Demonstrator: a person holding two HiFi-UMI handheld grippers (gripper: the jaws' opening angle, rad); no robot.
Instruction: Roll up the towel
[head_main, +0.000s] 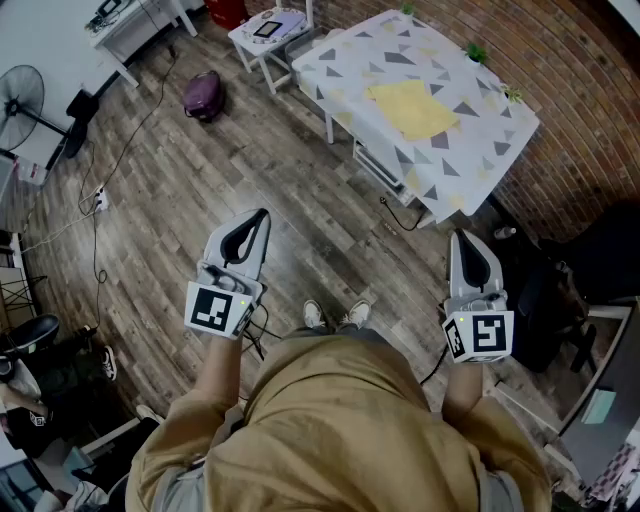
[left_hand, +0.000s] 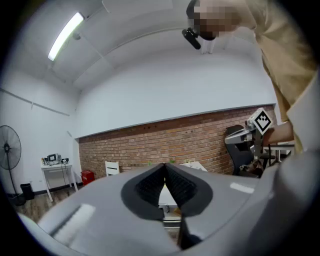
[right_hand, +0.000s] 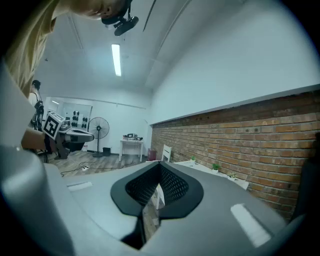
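left gripper (head_main: 262, 214): jaws together | right gripper (head_main: 457, 237): jaws together | towel (head_main: 411, 108): head view only

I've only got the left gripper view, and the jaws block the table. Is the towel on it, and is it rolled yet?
Observer: Yes, a yellow towel lies spread out and unrolled on the table.
Operator: Is the right gripper holding anything?
Observer: No, the right gripper is shut with nothing between its jaws.
Operator: Is the person standing at the table?
Observer: No. In the head view a stretch of wooden floor separates the person's shoes from it.
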